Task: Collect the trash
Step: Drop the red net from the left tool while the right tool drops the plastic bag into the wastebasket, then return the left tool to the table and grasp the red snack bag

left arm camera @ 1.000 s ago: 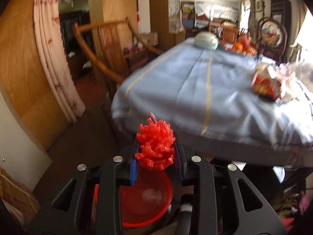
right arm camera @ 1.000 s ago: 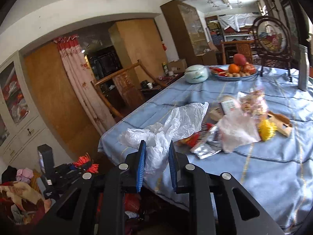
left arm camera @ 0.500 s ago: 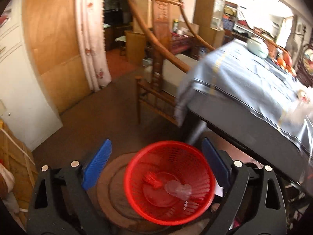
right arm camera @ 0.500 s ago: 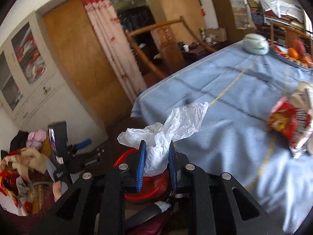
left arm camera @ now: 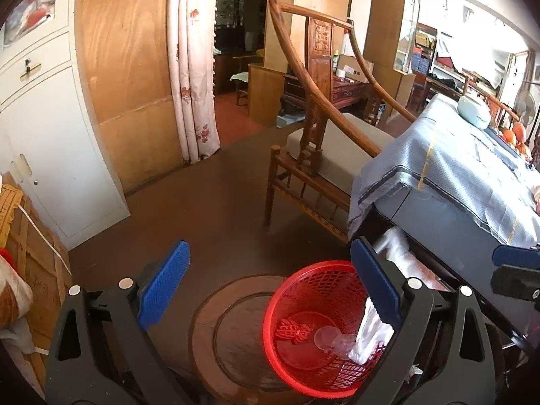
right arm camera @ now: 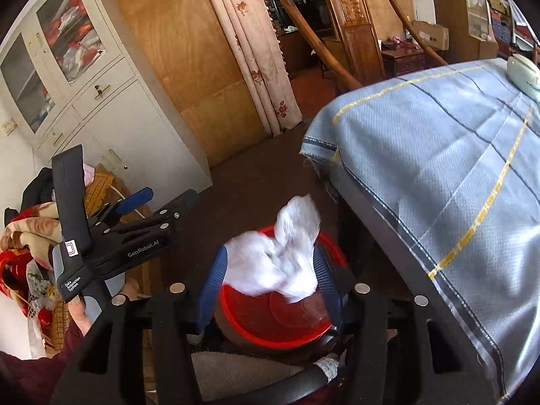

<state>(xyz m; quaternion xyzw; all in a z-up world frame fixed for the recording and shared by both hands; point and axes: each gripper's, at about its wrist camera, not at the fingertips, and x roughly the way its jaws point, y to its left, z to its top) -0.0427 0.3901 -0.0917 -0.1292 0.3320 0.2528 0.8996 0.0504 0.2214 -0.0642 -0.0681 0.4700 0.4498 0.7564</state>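
- Right gripper (right arm camera: pixel 270 278): its blue fingers (right arm camera: pixel 212 278) are spreading apart, and the crumpled white plastic bag (right arm camera: pixel 283 263) sits loose between them, blurred, no longer pinched.
- That bag hangs right over the red mesh basket (right arm camera: pixel 270 324) — light, soft, billowy stuff, likely to drift as it falls; take it by the bunched middle, not a loose flap.
- Left gripper (left arm camera: pixel 266 290): fingers wide and opening a touch more, nothing between them.
- Inside the basket (left arm camera: pixel 303 303), seen from the left wrist: a red frilly piece (left arm camera: pixel 292 330), a clear plastic scrap (left arm camera: pixel 329 339) and the white bag's edge (left arm camera: pixel 371 334).
- The basket stands on a round wooden stool (left arm camera: pixel 229 330), just beside the cloth-covered surface (right arm camera: pixel 438 168).
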